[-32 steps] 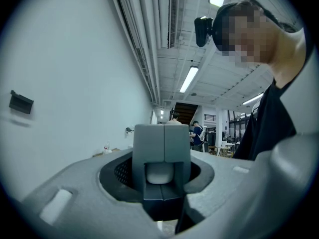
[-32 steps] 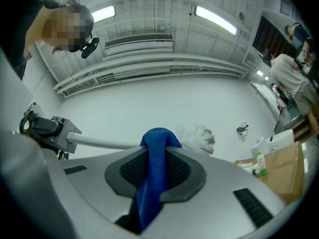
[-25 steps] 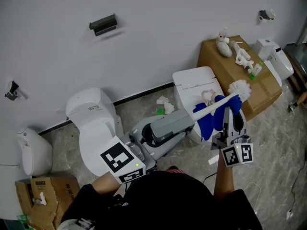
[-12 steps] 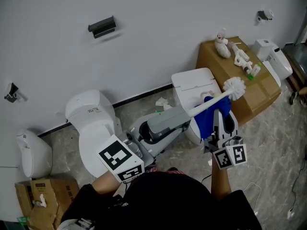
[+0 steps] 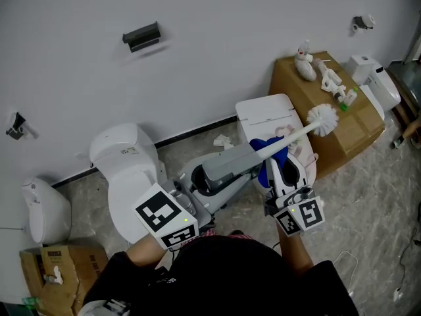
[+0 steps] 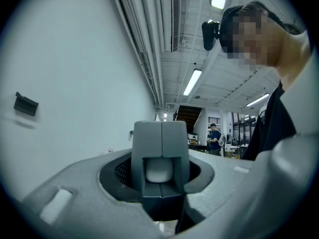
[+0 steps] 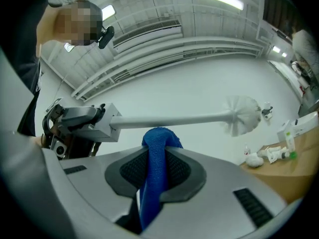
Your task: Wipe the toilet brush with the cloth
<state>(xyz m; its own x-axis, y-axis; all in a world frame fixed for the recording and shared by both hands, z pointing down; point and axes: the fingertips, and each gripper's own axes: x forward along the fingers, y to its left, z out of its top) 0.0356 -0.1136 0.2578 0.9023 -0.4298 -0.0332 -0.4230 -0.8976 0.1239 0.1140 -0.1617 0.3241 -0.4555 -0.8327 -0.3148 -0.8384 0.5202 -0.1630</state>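
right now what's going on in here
A person holds a gripper in each hand. The left gripper has its jaws shut on the handle end of a white toilet brush, holding it out roughly level. The right gripper has a blue cloth pinched in its jaws, up against the underside of the handle near the left gripper. The bristle head sticks out beyond the cloth.

Toilet brush (image 7: pixel 174 119) bristles blurred; cloth (image 7: pixel 154 183) half hidden between jaws.
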